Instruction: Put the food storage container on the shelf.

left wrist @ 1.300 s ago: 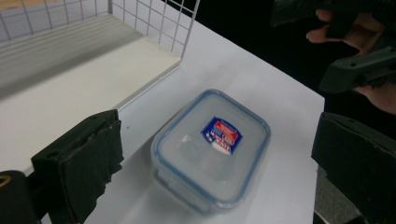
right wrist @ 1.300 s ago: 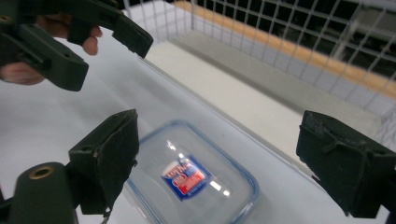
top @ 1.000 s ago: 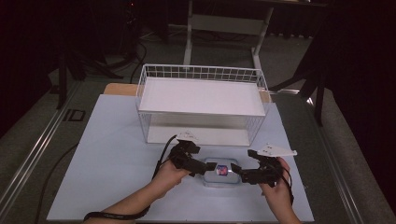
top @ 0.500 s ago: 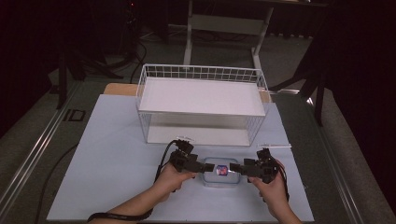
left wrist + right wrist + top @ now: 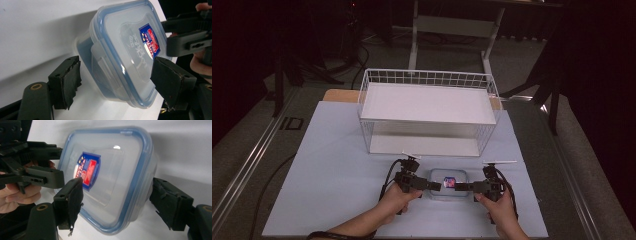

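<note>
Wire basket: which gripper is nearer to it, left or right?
Left, narrowly. The left gripper sits just in front of the wire basket, below its front-centre. The right gripper is across the plastic container, a touch nearer the person.

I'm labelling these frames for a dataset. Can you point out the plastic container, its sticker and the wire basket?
plastic container (image 5: pixel 117 50): left gripper view, on the clear lid.
sticker (image 5: pixel 87 170): right gripper view, on its red and blue middle.
wire basket (image 5: pixel 427 78): high view, on the far rim.

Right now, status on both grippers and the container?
Left gripper and right gripper straddle opposite ends of the lidded container, jaws just closing, pads not yet pressing. Container flat on table. Wire basket behind, clear.
</note>
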Action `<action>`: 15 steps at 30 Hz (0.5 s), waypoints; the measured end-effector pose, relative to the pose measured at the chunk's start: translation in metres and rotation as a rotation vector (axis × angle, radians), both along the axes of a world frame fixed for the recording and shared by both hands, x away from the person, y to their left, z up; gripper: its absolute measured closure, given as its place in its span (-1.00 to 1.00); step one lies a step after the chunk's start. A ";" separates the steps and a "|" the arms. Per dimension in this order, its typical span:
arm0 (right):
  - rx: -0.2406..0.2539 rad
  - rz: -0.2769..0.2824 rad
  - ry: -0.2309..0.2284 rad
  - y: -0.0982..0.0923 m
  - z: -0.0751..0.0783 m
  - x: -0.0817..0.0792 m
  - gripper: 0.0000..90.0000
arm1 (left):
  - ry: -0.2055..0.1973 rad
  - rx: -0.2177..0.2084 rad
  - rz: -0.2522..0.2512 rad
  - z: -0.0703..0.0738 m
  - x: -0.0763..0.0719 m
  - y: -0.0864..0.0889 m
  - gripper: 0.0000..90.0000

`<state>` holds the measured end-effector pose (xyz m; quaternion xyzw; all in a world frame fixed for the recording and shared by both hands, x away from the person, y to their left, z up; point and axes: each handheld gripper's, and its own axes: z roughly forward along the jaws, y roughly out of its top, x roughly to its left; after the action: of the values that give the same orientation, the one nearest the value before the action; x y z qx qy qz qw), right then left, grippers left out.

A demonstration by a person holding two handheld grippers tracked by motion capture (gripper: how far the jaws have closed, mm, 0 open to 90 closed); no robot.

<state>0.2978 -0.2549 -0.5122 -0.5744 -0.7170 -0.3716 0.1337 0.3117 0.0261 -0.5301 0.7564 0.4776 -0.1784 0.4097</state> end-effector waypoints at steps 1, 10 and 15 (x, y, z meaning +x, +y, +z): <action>-0.005 -0.001 0.006 0.000 0.000 -0.001 -0.34 | -0.008 0.000 -0.005 -0.001 -0.001 -0.001 -0.41; 0.005 -0.034 0.022 -0.001 -0.001 -0.001 -0.25 | -0.053 0.018 0.014 0.005 -0.010 -0.001 -0.21; -0.021 -0.039 -0.008 0.003 0.003 -0.005 -0.25 | -0.082 0.036 0.041 0.010 -0.019 -0.001 -0.17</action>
<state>0.2929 -0.2517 -0.5093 -0.5882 -0.7100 -0.3690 0.1176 0.2927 0.0249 -0.5203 0.7604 0.4791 -0.1303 0.4186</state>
